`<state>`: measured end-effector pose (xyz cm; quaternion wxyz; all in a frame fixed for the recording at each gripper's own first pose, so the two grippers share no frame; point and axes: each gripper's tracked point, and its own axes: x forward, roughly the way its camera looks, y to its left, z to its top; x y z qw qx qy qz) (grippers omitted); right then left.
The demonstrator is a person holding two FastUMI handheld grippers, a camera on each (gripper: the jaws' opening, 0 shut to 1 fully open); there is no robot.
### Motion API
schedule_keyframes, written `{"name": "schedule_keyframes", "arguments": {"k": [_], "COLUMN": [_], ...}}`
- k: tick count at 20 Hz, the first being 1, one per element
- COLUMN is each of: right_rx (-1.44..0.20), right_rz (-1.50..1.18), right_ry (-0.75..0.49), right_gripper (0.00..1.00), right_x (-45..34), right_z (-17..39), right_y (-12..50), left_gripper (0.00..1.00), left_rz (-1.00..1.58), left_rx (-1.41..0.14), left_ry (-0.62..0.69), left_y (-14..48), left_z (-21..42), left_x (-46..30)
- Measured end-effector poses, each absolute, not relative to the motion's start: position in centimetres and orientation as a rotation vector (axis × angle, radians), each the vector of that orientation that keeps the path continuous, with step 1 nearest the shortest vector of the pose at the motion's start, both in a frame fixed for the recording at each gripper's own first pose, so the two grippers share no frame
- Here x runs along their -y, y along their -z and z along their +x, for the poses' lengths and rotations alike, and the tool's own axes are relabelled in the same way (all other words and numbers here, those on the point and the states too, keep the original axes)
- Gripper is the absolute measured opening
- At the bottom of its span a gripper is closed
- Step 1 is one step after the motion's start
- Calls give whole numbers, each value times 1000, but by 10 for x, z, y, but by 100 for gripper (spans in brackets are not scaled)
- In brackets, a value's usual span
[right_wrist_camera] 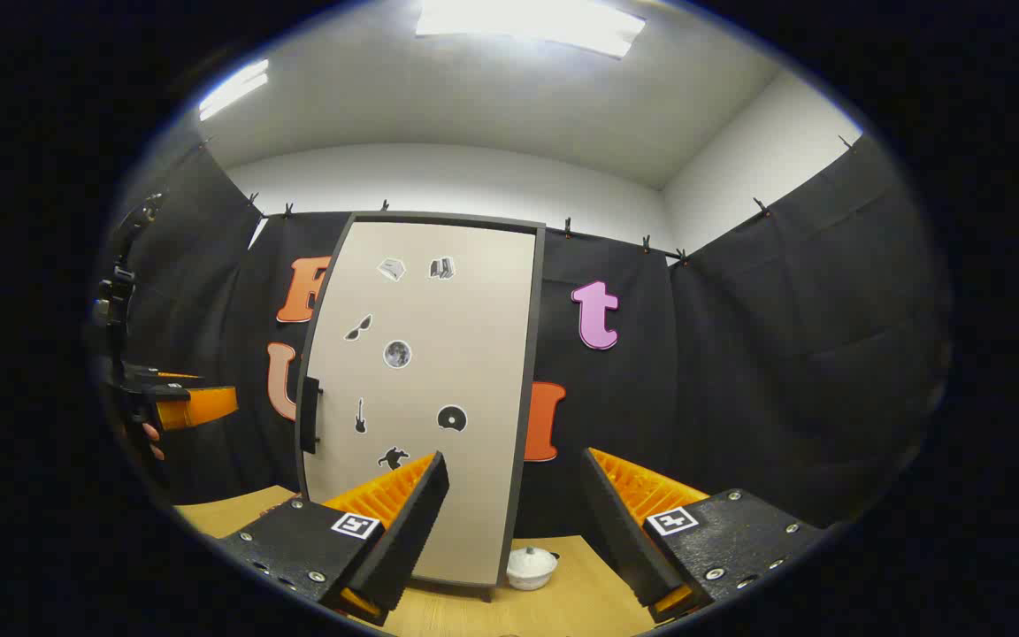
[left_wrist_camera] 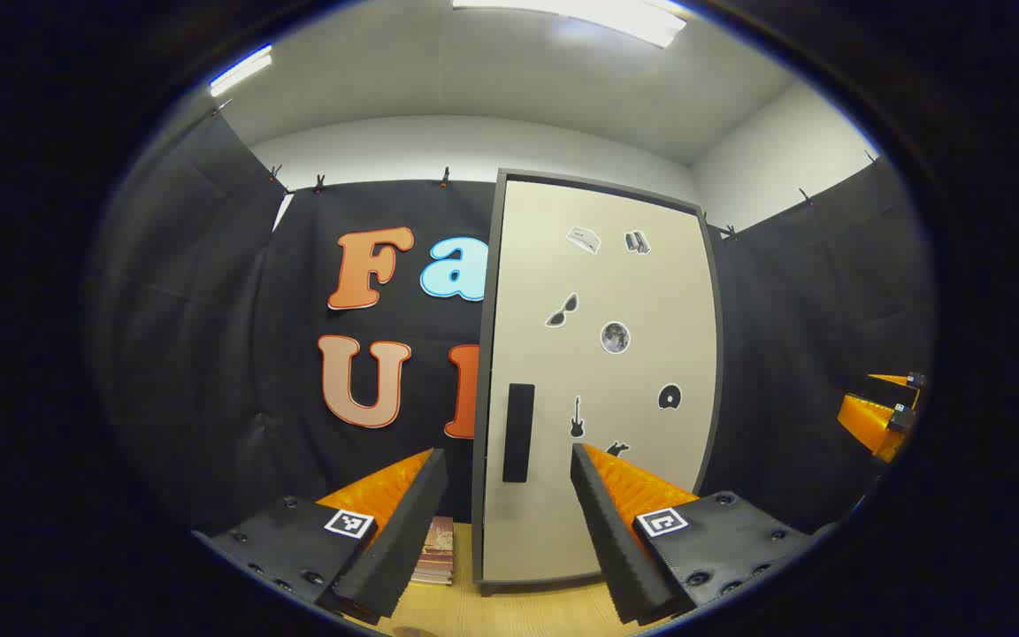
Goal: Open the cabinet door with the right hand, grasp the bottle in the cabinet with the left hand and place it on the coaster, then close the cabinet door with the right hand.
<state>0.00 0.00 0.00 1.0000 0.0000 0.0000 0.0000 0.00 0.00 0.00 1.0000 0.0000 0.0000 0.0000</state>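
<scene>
Cabinet door (left_wrist_camera: 602, 372): shut, flush in its dark frame, standing upright on the wooden desk (left_wrist_camera: 518, 610) toward the back edge; small stickers dot its face.

Handle (left_wrist_camera: 519, 432): a dark vertical bar on the door's left side as seen in the left gripper view; in the right gripper view it juts out near the door's left edge.

Right gripper (right_wrist_camera: 514, 509): fingers spread wide, nothing between them, aimed at the door's lower right part and well apart from the handle.

Left gripper (left_wrist_camera: 509, 504): also spread wide and empty, pointed straight at the handle, with the door filling the gap between its fingers.

Bottle: inside the cabinet by the task's wording; hidden behind the shut door, so I cannot tell where it stands.

Coaster: I cannot pick it out for certain; a flat stack (left_wrist_camera: 435, 550) lies on the desk left of the cabinet base.

White lidded pot (right_wrist_camera: 532, 567): sits on the desk just beside the cabinet's right bottom corner.

Stage: opening not yet begun.

Risks: the right gripper must cross toward the handle, where the left gripper already points, so the two may collide. A shallow grip on the bar may slip. A hard pull may drag or tip the free-standing cabinet and topple the unseen bottle.
</scene>
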Motion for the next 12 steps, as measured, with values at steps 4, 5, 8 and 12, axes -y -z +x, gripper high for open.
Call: {"name": "schedule_keyframes", "arguments": {"k": [4,5,8,12], "right_rx": [-18,-21,-19,-31], "right_rz": [-5,0,9,-7], "right_ry": [16,16,1,-31], "right_gripper": [94,94,94,94], "right_x": [14,16,20,31], "right_z": [-4,-3,-3,-6], "right_y": [7,8,8,15], "left_gripper": [89,89,92,96], "left_rz": [11,3,5,21], "left_rx": [-17,-15,-5,-15], "left_ry": [-7,-9,-30,-74], "left_y": [5,5,0,2], "left_z": [-3,-4,-7,-10], "left_x": [6,8,10,12]}}
